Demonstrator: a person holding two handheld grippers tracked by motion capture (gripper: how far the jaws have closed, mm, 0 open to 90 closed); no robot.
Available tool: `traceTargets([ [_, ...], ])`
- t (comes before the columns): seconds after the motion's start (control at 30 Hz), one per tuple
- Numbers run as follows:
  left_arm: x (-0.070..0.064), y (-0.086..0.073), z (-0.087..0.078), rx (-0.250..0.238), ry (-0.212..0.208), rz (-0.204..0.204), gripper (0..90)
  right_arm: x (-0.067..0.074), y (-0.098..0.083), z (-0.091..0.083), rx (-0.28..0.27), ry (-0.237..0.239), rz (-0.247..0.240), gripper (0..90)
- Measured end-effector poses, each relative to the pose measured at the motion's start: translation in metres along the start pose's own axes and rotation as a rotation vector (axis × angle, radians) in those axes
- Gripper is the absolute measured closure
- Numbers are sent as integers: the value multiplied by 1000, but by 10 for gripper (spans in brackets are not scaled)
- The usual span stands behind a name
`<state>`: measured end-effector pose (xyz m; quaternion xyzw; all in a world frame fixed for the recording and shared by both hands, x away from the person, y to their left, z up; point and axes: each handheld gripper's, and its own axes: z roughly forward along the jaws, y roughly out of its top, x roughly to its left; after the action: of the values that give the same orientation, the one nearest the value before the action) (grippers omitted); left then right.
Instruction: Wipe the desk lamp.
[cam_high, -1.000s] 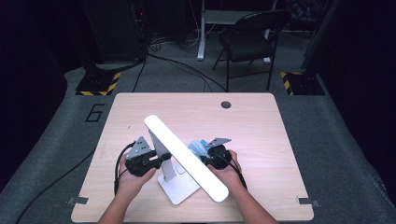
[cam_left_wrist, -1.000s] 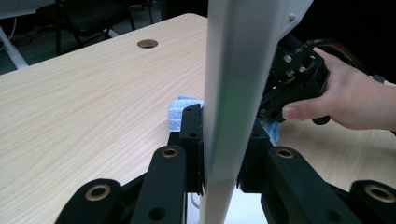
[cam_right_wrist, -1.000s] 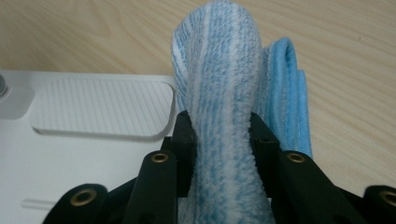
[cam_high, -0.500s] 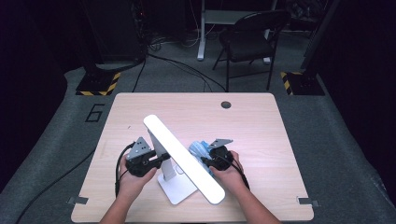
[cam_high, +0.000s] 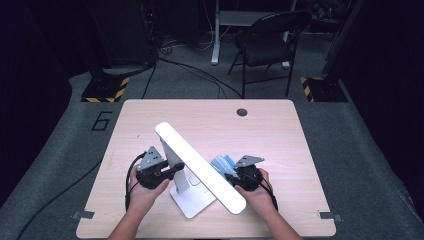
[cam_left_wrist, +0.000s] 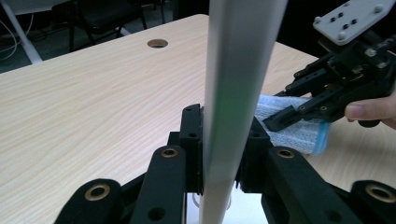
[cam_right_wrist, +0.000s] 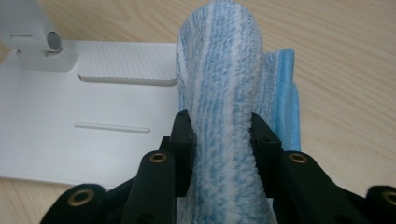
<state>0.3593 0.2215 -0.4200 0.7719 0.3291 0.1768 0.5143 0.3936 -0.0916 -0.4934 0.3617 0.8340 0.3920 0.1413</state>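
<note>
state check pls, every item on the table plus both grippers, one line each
Desk lamp: standing on its white base, light bar slanted, arm clamped.
Blue cloth: folded, pinched up off the table, right of the base.
Left gripper: shut on the lamp arm.
Right gripper: shut on the cloth.
Table: bare wood.

The lamp (cam_high: 192, 172) stands on the tabletop (cam_high: 280, 135); the cloth (cam_high: 223, 165) lies just right of its base (cam_high: 186, 197).

Bright tabletop, dark surroundings, blurred close foregrounds
</note>
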Motion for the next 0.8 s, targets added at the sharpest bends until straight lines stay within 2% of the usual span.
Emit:
traceTargets([
  [0.13,0,2,3,1,6,5,758,1,-2,-8,-17,-11,-12,681],
  [0.3,0,5,8,8,3,-2,758,2,-4,-16,-42,-22,24,676],
  [0.33,0,5,9,-2,7,-3,758,3,-4,-18,-42,-35,37,675],
  [0.37,-1,5,10,-3,8,-4,758,2,-4,-18,-49,-41,30,675],
  [0.53,-1,7,15,5,9,-3,758,3,-6,-21,-53,-59,65,673],
  [0.67,-3,9,19,-1,16,-6,758,6,-9,-24,-63,-53,92,673],
  [0.73,-3,10,21,9,15,-4,758,8,-10,-25,-61,-36,79,673],
  [0.8,-5,11,24,-3,24,-9,758,12,-11,-26,-52,-30,55,673],
])
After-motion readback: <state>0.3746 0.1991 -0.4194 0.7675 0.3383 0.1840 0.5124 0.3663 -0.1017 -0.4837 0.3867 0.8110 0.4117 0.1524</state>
